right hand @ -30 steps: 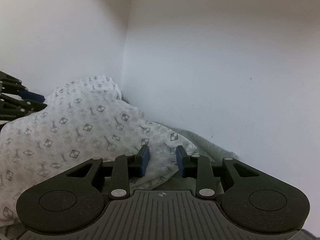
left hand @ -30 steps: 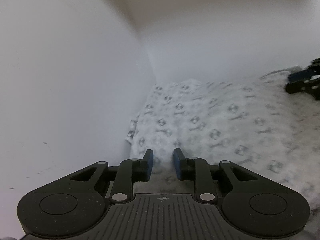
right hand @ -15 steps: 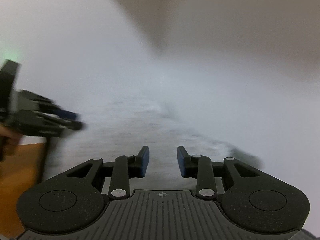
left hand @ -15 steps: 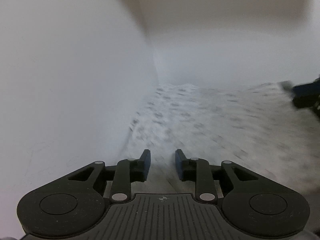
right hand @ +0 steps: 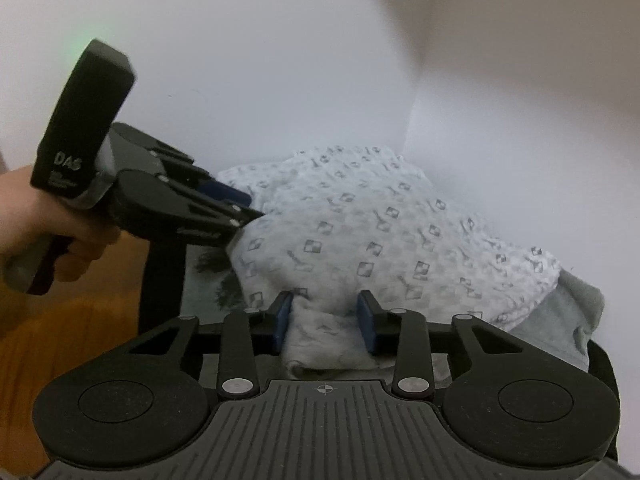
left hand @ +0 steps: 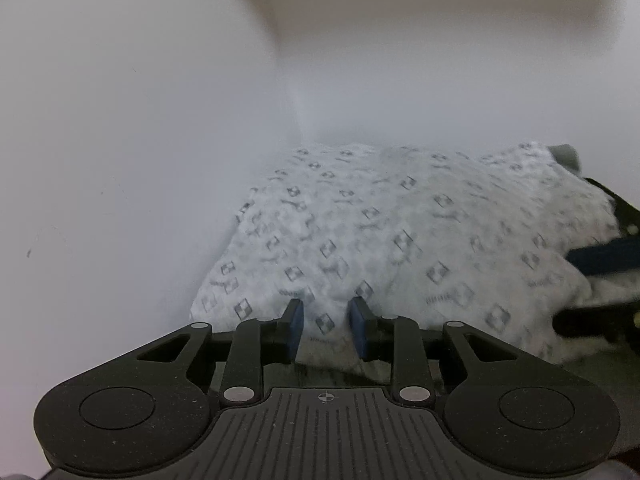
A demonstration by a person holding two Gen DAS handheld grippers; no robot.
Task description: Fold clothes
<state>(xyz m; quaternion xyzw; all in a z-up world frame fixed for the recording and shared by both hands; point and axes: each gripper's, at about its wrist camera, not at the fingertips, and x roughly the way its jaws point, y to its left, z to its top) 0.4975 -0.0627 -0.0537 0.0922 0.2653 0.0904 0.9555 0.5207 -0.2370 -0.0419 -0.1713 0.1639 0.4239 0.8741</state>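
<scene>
We see the patterned white garment (left hand: 400, 236) heaped in the corner where two white walls (left hand: 120, 160) meet, straight ahead of both tongs. It lies bunched rather than flat, so we cannot name a collar or hem end. Its longer run seems to go from the corner out along the wall on the side of the right gripper (right hand: 325, 322). There its far edge rests over a grey cloth (right hand: 572, 316).

In the left wrist view the left gripper (left hand: 326, 330) sits at the near edge of the garment. Its blue pads (left hand: 296, 328) stand apart, and a lobe of printed fabric reaches into the gap between them. We cannot tell whether the pads press on it.

In the right wrist view the right gripper's jaws have just been opening. A bunched fold of the garment's pale underside lies between them, and it fills most of the gap. We cannot tell whether the pads still bear on it.

To the left of the right gripper, a hand (right hand: 36, 220) holds the left gripper above an orange-brown wooden surface (right hand: 80, 308). Its tips reach the garment's left edge.
</scene>
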